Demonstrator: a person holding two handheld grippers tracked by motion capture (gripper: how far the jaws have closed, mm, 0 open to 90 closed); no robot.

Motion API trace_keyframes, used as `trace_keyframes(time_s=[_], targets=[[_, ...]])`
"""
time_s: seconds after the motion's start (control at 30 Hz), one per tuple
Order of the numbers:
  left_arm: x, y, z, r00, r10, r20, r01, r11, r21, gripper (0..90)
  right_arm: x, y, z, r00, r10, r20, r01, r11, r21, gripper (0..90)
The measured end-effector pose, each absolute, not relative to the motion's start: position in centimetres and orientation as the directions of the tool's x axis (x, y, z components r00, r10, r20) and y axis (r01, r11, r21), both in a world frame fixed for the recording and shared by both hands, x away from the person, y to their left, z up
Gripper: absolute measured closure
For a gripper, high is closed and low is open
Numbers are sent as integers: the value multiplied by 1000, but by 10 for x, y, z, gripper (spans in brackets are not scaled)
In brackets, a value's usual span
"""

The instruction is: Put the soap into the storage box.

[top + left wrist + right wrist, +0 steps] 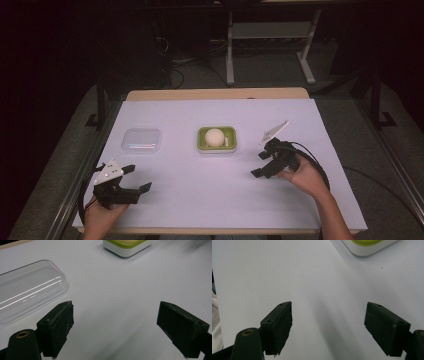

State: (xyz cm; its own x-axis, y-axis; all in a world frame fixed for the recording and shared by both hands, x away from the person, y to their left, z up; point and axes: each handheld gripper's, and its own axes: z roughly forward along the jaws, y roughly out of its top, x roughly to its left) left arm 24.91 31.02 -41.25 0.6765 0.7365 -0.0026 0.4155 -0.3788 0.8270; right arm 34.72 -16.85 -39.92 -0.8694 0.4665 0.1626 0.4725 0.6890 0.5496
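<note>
A green and white container (216, 139) sits at the middle of the white table cover, with a pale round ball (214, 136) inside it. To its left lies a clear plastic lid (141, 140). My left gripper (136, 179) hovers near the front left, open, nothing between its jaws. In the left gripper view the lid (27, 290) lies ahead to the left and the container (127, 246) far ahead. My right gripper (260, 163) stands open right of the container, empty. In the right gripper view the container's corner (367, 246) shows at the top.
The white cover (220, 195) spans a wooden table whose far edge (215, 94) shows bare. Beyond stand desk legs (230, 50) and cables on a dark floor. A cable (320, 165) loops from the right gripper.
</note>
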Motion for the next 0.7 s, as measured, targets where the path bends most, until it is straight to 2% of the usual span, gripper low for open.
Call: trace_keyframes(time_s=[0.7], targets=[[249,307,-413,690,724,10,413,-405,815,135,308,-189,-417,-853,501,149,491,670,558,217]])
